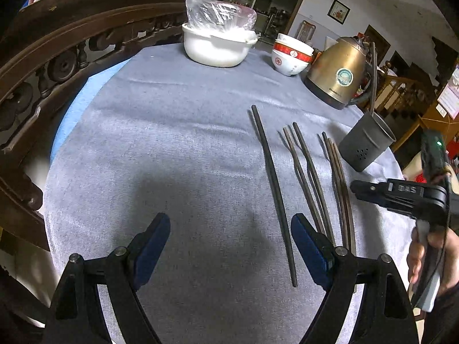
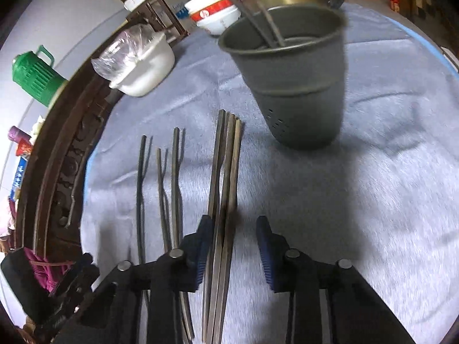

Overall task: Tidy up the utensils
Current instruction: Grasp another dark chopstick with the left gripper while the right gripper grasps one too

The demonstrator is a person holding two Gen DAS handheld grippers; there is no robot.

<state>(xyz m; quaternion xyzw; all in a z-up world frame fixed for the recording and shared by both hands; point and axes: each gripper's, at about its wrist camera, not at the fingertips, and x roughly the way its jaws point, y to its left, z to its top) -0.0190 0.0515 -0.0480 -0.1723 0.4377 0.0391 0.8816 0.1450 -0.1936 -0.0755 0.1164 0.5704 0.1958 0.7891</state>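
Observation:
Several dark chopsticks (image 1: pixel 309 177) lie side by side on the grey tablecloth (image 1: pixel 172 143). A single black chopstick (image 1: pixel 272 183) lies left of them. A grey perforated utensil holder (image 1: pixel 365 143) stands to their right, with chopsticks leaning in it (image 2: pixel 266 20). My left gripper (image 1: pixel 231 246) is open above the cloth, and the black chopstick's near end runs beside its right finger. My right gripper (image 2: pixel 233 238) is open, with a bundle of chopsticks (image 2: pixel 225 189) lying between its fingers by the left pad. The holder (image 2: pixel 292 80) stands just beyond. The right gripper also shows in the left wrist view (image 1: pixel 355 189).
A white pot with a plastic bag (image 1: pixel 218 40), stacked red-and-white bowls (image 1: pixel 289 57) and a brass kettle (image 1: pixel 338 71) stand at the far side of the table. A carved dark wooden rail (image 1: pixel 57 66) runs along the left. A green jug (image 2: pixel 34 74) sits beyond the rail.

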